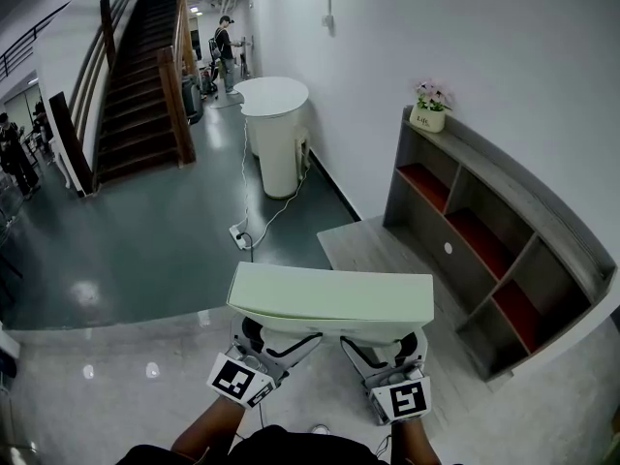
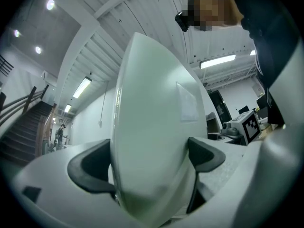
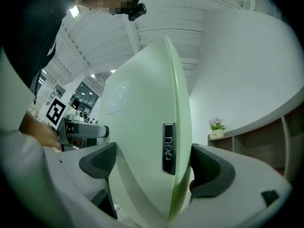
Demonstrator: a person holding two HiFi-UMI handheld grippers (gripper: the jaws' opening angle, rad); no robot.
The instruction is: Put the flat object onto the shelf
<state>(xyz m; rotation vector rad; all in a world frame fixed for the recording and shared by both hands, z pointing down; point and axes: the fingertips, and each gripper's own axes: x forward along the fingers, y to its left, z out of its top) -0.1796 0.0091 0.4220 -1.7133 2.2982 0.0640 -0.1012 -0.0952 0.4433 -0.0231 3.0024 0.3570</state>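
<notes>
A flat pale-green box [image 1: 331,302] is held level in front of me, above the floor. My left gripper [image 1: 263,345] is shut on its near left edge, and my right gripper [image 1: 389,349] is shut on its near right edge. In the left gripper view the box [image 2: 152,127] fills the gap between the dark pads [image 2: 90,167]. The right gripper view shows the box [image 3: 152,137] with a small dark label, clamped between both pads [image 3: 209,170]. The grey shelf [image 1: 504,231] with red-floored compartments stands ahead to the right against the white wall.
A small flower pot [image 1: 429,107] sits on the shelf's top left end. A white round counter [image 1: 274,129] stands ahead, with a cable and power strip [image 1: 240,232] on the floor. A staircase [image 1: 140,76] rises at the left. People stand far off.
</notes>
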